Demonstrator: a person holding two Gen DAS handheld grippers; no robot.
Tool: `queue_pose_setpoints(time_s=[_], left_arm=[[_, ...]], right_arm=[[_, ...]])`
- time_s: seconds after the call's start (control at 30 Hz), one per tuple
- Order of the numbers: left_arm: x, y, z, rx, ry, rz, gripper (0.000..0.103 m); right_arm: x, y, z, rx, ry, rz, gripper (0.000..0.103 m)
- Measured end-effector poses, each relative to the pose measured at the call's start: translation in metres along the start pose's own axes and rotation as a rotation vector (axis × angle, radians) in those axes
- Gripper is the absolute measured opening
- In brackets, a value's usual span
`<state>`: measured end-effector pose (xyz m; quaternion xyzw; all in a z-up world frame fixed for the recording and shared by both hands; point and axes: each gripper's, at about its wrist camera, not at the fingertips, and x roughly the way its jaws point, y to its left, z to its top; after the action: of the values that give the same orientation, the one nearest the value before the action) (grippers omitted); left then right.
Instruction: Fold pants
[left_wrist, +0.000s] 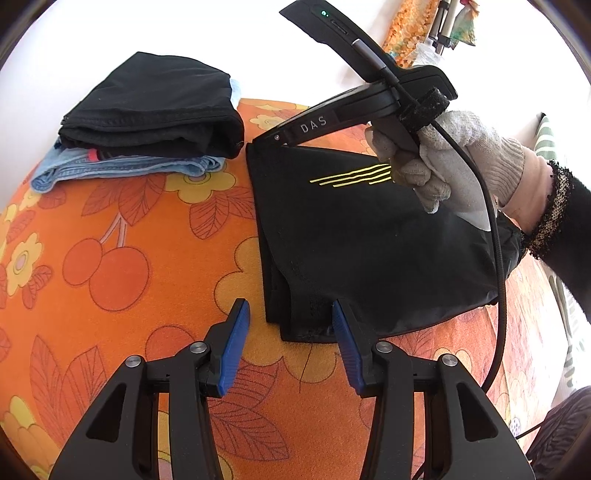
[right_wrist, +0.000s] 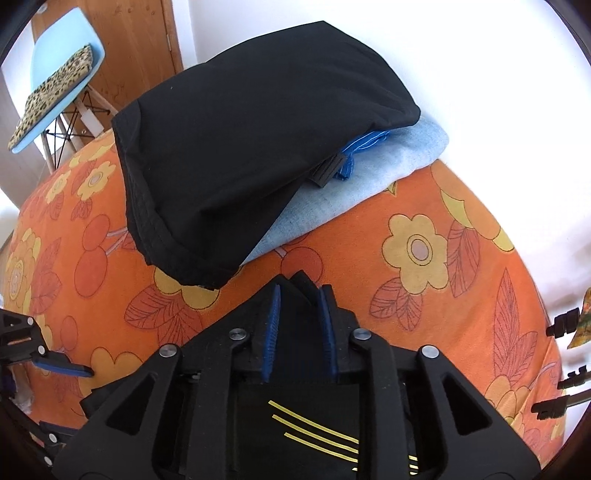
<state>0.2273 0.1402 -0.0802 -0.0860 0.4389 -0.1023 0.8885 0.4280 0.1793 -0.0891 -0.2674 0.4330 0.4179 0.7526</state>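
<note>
Folded pants (left_wrist: 369, 236) (stack (left_wrist: 147, 110) beside); only right-wrist view shows chair (right_wrist: 55, 74).

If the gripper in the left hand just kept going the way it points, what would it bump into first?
Most likely the folded black pants. The left gripper points down at their near corner, which lies between its open jaws on the orange flowered cloth. How much gap remains above the fabric is hard to judge.

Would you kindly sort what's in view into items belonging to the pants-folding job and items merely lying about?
Part of the job:
- black pants with yellow stripes, folded
- left gripper
- right gripper

Lying about:
- stack of folded black garment on light blue denim
- pale blue chair with leopard-print cushion
</note>
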Motion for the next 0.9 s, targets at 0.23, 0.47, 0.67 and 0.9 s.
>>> queue_pose_setpoints(time_s=[0.23,0.47,0.67,0.9], left_arm=[[0.001,-0.001,0.0,0.012,-0.003,0.006,0.045],[0.001,0.0,0.001,0.003,-0.004,0.004,0.045],[0.004,-0.003,0.0,0.014,-0.005,0.002,0.045],[0.004,-0.001,-0.001,0.014,-0.003,-0.011,0.045]], right_arm=[[0.005,0.008,-0.002,-0.069,0.028,0.004,0.017],[0.008,0.018,-0.002,-0.12,0.024,-0.048,0.001],[0.01,0.002,0.001,-0.081,0.017,-0.163,0.001],[0.002,0.002,0.0,-0.032,0.007,-0.194,0.028]])
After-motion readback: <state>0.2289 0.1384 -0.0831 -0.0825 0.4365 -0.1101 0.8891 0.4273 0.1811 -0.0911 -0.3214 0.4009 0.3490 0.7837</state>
